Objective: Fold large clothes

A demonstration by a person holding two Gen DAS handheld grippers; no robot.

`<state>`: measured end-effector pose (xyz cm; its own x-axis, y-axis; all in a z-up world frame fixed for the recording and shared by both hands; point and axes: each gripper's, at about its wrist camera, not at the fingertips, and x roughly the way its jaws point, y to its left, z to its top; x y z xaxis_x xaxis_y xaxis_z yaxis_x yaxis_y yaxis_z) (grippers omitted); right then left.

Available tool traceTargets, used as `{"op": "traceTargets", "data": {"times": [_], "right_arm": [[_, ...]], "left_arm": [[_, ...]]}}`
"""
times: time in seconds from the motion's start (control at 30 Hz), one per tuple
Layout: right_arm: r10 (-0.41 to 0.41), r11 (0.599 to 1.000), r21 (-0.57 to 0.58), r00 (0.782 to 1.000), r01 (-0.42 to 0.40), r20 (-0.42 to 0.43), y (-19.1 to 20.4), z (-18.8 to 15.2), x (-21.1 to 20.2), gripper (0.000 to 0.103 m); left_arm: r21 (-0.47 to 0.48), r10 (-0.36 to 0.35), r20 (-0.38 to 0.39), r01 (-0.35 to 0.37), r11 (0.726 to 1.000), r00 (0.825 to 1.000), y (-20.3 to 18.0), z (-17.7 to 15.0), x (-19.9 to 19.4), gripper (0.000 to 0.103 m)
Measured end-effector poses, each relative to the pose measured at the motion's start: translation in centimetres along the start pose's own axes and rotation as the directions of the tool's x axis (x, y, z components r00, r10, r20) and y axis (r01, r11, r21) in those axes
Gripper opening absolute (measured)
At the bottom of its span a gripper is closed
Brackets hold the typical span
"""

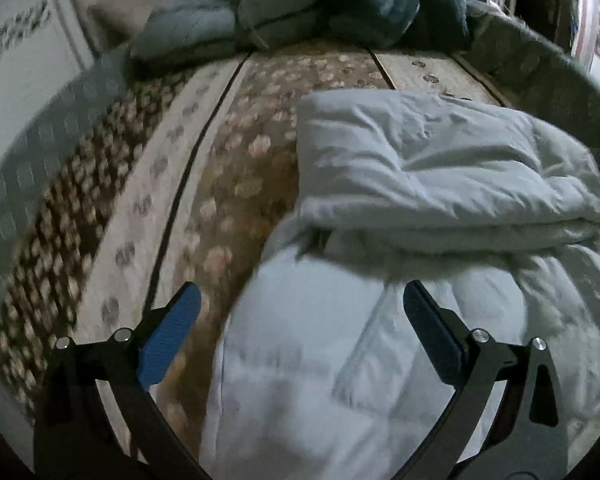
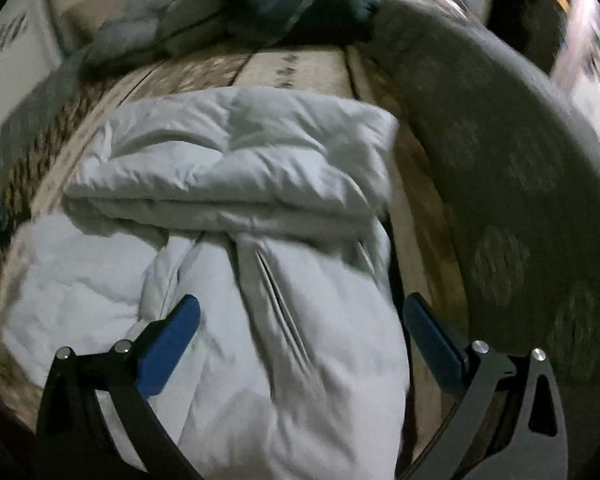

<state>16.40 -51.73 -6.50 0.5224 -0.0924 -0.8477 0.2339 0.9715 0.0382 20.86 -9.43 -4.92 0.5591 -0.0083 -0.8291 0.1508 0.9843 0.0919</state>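
While both my left gripper [image 1: 302, 300] and right gripper [image 2: 302, 312] hang spread and empty, the white padded coat [image 1: 420, 184] lies half-folded beneath them.

jacket [image 1: 420, 168]: white quilted cloth, puffy, matt
blanket [image 1: 236, 168]: patterned soft cloth
pads [image 1: 172, 336]: blue ribbed plastic

A white quilted puffer jacket [image 1: 400, 208] [image 2: 236, 208] is seen lying on a patterned bed cover [image 1: 228, 128]. It is partly folded: one padded section is doubled over the rest, forming a thick layered edge across the middle. In the left wrist view it fills the frame from 2 to 6 o'clock; in the right wrist view, from centre to 7 o'clock, where a zip line is visible.
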Motion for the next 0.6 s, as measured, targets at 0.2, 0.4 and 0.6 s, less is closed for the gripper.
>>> {"op": "traceTargets", "data": {"times": [0.2,0.4,0.6], "right_arm": [[0.059,0.975,0.219,0.992,-0.033,-0.113,-5.1,-5.5,-0.9,0.101],[0.015,0.995,0.099,0.952,0.016,-0.307,-4.8,-9.5,1.9,0.101],[0.062,0.993,0.117,0.925,-0.019,-0.374,-4.5,-10.3,3.7,0.101]], "left_arm": [[0.065,0.062,-0.127,-0.054,0.996,0.99,2.3,-6.9,-0.5,0.1],[0.131,0.15,-0.216,-0.124,0.984,0.965,5.4,-11.3,-0.7,0.1],[0.082,0.022,-0.313,0.004,0.997,0.949,7.6,-14.3,-0.8,0.1]]}}
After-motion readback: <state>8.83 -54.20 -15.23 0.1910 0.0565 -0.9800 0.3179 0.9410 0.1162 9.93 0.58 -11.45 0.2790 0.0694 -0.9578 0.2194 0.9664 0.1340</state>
